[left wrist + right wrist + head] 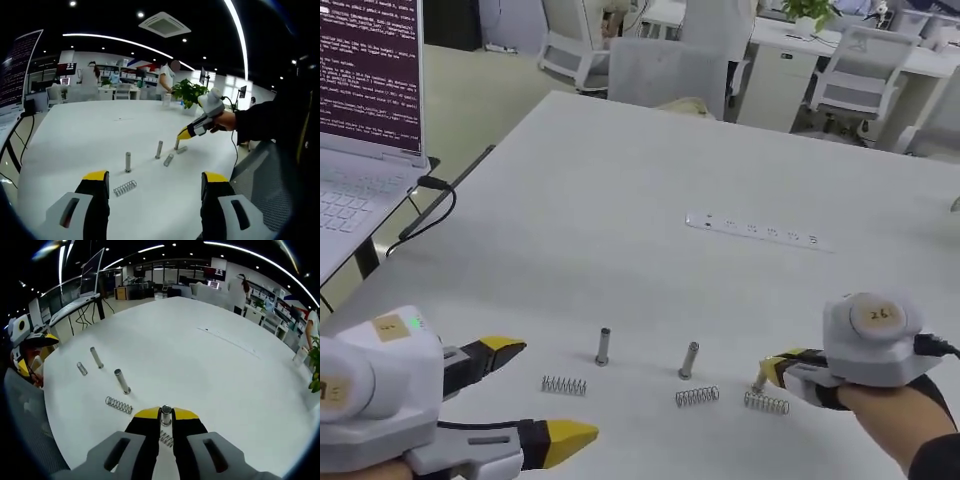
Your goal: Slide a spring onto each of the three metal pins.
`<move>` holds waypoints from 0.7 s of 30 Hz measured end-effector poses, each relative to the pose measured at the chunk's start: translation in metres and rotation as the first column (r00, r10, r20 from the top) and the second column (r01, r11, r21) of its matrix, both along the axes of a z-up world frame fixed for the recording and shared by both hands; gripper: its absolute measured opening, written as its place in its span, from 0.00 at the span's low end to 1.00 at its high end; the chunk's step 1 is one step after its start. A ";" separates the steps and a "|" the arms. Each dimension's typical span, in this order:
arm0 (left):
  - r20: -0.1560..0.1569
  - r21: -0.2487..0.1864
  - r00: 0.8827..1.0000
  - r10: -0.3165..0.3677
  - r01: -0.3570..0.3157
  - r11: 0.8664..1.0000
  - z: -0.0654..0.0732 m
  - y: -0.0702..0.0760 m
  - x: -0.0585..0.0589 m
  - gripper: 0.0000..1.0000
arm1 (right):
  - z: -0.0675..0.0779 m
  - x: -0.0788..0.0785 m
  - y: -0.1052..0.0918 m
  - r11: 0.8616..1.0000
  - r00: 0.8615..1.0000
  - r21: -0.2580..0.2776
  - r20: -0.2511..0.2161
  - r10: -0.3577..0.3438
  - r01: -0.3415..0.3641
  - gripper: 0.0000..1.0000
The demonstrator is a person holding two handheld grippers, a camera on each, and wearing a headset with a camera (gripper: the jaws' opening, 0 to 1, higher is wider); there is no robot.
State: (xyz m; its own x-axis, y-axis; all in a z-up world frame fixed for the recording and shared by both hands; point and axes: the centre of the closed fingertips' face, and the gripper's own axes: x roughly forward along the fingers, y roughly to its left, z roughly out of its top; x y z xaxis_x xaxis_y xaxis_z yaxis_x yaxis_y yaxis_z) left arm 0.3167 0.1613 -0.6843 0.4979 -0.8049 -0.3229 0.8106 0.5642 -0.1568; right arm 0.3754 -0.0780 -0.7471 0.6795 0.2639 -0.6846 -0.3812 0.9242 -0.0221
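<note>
Two metal pins stand upright on the white table: one on the left (603,346) (128,162) (96,357) and one in the middle (689,360) (159,149) (122,381). A third pin (760,380) (166,415) stands at the right, with my right gripper (773,368) (166,416) (186,133) shut on it. Three springs lie flat in front of the pins: left spring (564,385) (125,188), middle spring (697,396) (119,405), right spring (766,403) (166,439). My left gripper (535,392) (155,180) hangs open and holds nothing, left of the left spring.
An open laptop (360,100) sits at the far left with a black cable (430,205) trailing off the table edge. A white power strip (760,230) lies across the middle of the table. Office chairs (665,75) and desks stand beyond the far edge.
</note>
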 end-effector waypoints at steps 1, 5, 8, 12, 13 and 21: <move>0.001 0.000 1.000 0.000 0.000 1.000 0.000 0.000 0.000 0.72 | 0.000 0.000 0.000 1.000 1.000 0.000 0.000 0.001 -0.001 0.05; 0.000 0.000 1.000 0.000 0.000 1.000 0.000 0.000 0.000 0.72 | 0.000 0.000 0.001 1.000 1.000 0.005 -0.003 -0.001 0.001 0.06; 0.001 -0.001 1.000 -0.001 0.001 1.000 0.000 0.000 0.000 0.72 | -0.001 0.000 0.001 1.000 1.000 0.002 -0.007 0.002 -0.002 0.06; 0.000 -0.003 1.000 0.000 0.000 1.000 0.000 0.000 0.000 0.72 | -0.004 0.001 0.001 1.000 1.000 -0.001 -0.011 0.007 -0.007 0.06; 0.000 -0.002 1.000 0.000 0.000 1.000 0.000 0.000 0.000 0.72 | -0.004 0.001 0.001 1.000 1.000 -0.005 -0.013 0.009 -0.009 0.06; -0.002 -0.002 1.000 0.000 0.000 1.000 -0.001 0.000 0.000 0.71 | -0.006 0.001 0.002 1.000 1.000 -0.007 -0.014 0.016 -0.016 0.06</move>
State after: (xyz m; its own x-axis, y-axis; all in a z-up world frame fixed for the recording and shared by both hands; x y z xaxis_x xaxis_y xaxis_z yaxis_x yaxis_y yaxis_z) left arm 0.3172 0.1615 -0.6852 0.4976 -0.8054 -0.3221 0.8100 0.5643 -0.1595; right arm 0.3767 -0.0764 -0.7528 0.6658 0.2699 -0.6956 -0.3962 0.9179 -0.0231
